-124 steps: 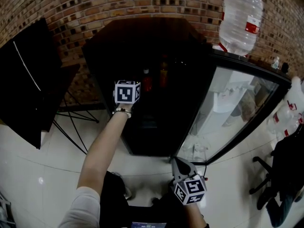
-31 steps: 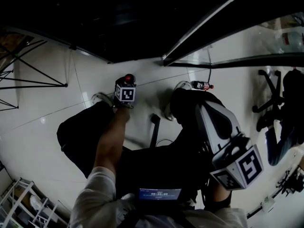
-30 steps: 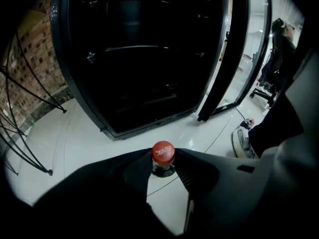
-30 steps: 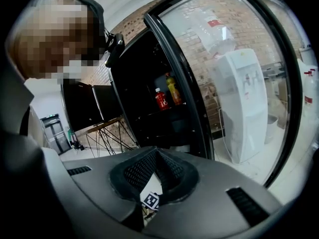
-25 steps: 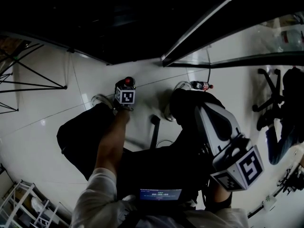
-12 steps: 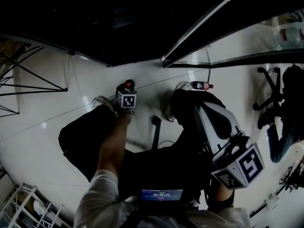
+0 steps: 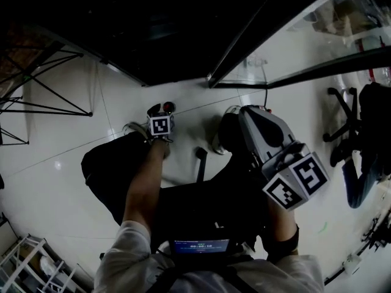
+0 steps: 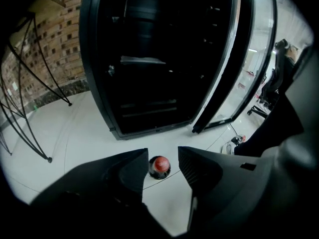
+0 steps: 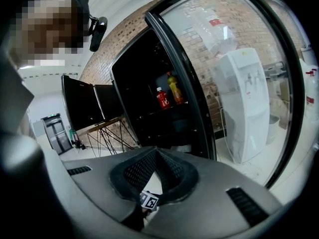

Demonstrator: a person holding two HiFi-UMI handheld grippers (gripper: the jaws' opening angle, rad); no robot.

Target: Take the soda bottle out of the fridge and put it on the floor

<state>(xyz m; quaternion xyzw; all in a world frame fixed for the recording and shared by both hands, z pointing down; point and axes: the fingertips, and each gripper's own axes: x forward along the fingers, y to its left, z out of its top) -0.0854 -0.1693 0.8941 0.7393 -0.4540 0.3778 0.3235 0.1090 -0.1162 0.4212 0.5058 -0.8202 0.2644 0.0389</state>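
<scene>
Okay, the soda bottle (image 8: 160, 166) was down on the floor (image 8: 75, 133), upright with its red cap up, just in front of the open fridge (image 8: 149, 59). The left gripper (image 8: 163, 157) straddled it from above with its jaws opening. There was a clear gap on the right pad side, and the left pad sat just beside the bottle, so I read it as released, not gripped.

Five seconds before, that gripper had been up at shelf height inside the fridge. In the head view it was now low at the floor (image 7: 73, 163), with the left gripper (image 7: 161, 109) over the soda bottle (image 7: 167, 107), between my shoes. A second before, the jaws had been noticeably tighter around the bottle. The bottle's spot on the tiles looked unchanged since then.

The right gripper (image 9: 157, 151) was closed on nothing, pads meeting at the tip. It pointed at the fridge's glass door (image 9: 239, 83), and the left gripper's marker cube (image 9: 148, 201) showed through the gap behind its pads. In the head view the right gripper (image 7: 245, 110) sat higher and nearer the fridge (image 7: 171, 35) than half a second before.
</scene>
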